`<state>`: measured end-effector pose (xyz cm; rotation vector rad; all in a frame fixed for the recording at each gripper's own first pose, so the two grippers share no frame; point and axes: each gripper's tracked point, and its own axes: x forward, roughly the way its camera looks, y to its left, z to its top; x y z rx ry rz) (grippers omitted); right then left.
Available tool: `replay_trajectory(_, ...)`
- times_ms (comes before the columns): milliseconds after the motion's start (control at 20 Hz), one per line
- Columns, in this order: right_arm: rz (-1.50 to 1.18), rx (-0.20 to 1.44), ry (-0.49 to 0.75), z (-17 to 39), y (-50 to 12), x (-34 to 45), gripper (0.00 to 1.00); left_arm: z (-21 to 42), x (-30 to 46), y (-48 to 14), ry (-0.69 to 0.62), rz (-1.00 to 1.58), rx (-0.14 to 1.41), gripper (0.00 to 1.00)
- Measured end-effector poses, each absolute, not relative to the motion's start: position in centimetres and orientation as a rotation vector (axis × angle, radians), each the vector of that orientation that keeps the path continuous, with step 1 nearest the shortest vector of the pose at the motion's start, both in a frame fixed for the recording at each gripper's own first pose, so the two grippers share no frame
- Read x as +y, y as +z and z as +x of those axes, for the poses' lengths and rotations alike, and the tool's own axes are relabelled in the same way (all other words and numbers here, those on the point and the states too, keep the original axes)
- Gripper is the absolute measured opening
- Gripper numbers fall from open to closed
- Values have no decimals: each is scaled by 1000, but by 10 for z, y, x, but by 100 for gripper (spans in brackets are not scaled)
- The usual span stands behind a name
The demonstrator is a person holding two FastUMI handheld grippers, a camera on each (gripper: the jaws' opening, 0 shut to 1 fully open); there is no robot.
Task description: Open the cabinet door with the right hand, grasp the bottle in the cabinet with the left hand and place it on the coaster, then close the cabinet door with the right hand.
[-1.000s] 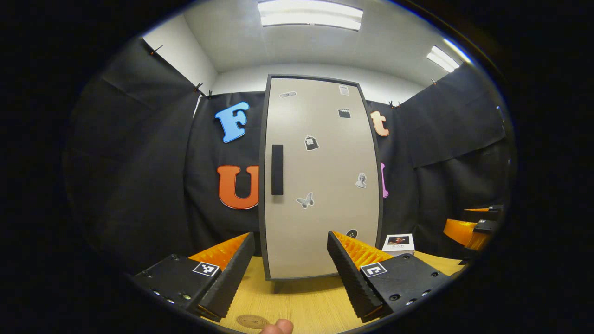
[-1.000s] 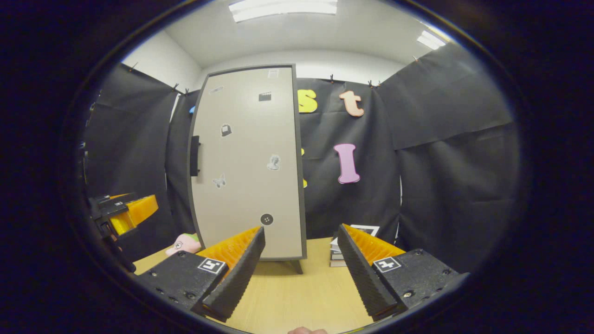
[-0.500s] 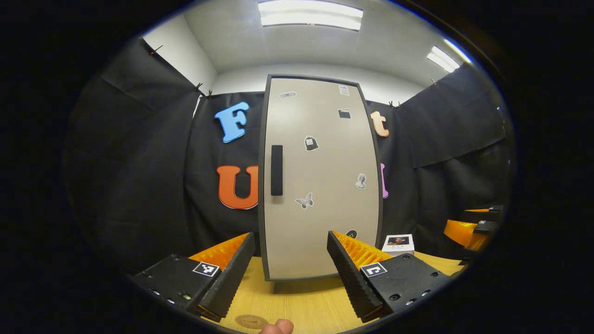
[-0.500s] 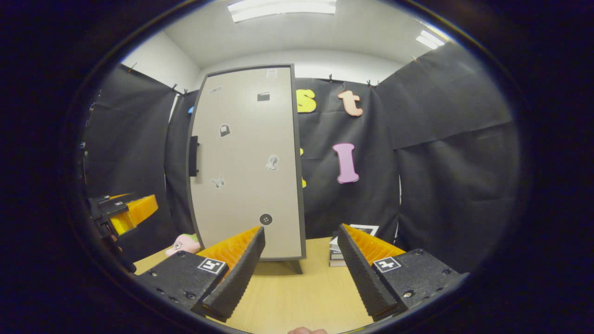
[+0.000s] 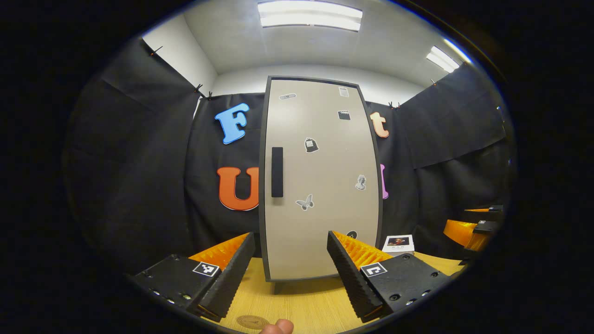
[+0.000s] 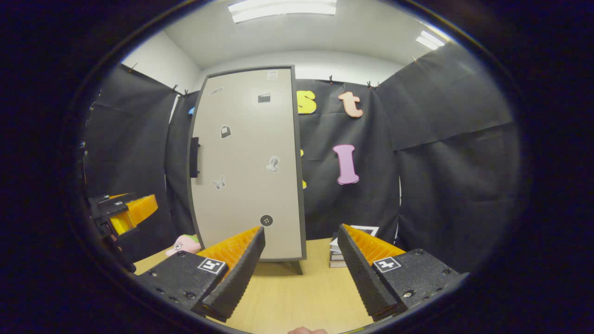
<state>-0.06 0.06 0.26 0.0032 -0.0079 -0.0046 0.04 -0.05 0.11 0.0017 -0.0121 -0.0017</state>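
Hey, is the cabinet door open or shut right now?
Shut. The cabinet door sits flush in its dark frame, no interior showing, and its black handle is untouched.

left gripper (image 5: 290, 271) agape before shut cabinet door (image 5: 320, 181); coaster (image 5: 252, 321) below.

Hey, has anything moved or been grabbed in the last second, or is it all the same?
Nothing visibly changed: the cabinet door is shut, and the left tongs and right tongs hang open, holding nothing.
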Motion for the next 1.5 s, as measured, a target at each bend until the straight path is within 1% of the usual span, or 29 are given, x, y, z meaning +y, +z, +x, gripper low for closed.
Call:
replay_trajectory(200,-3,-1,-8,-1,3,-1,98,-2,-2,3,-1,4,-14,95)
replay_trajectory(250,-3,-2,-5,-1,5,0,100,-2,-2,2,-3,2,-14,95)
replay_trajectory(300,-2,-3,0,-1,5,1,98,-3,-4,2,-6,0,-13,95)
replay_trajectory(600,-35,-7,49,11,24,11,98,-8,-3,2,-2,8,-10,95)
replay_trajectory(650,-35,-1,65,15,26,15,100,-8,-3,1,0,8,-9,95)
replay_trajectory(700,-33,3,86,20,28,20,100,-9,-2,0,1,8,-7,95)
replay_trajectory(750,-35,10,108,25,31,26,98,-10,-2,0,3,7,-5,95)
replay_trajectory(800,-40,19,130,31,33,32,100,-11,-2,0,2,4,-2,95)
replay_trajectory(850,-42,20,153,37,37,40,100,-12,-3,-2,1,1,-1,95)
replay_trajectory(900,-41,20,174,45,42,47,98,-13,-4,-3,0,1,1,95)
replay_trajectory(1150,-21,23,296,79,64,90,100,-19,-6,-1,-4,1,0,95)
replay_trajectory(1200,-31,21,318,86,70,99,98,-21,-7,0,-4,4,-3,95)
replay_trajectory(1500,-82,-17,404,125,94,150,98,-27,-6,1,3,5,7,94)
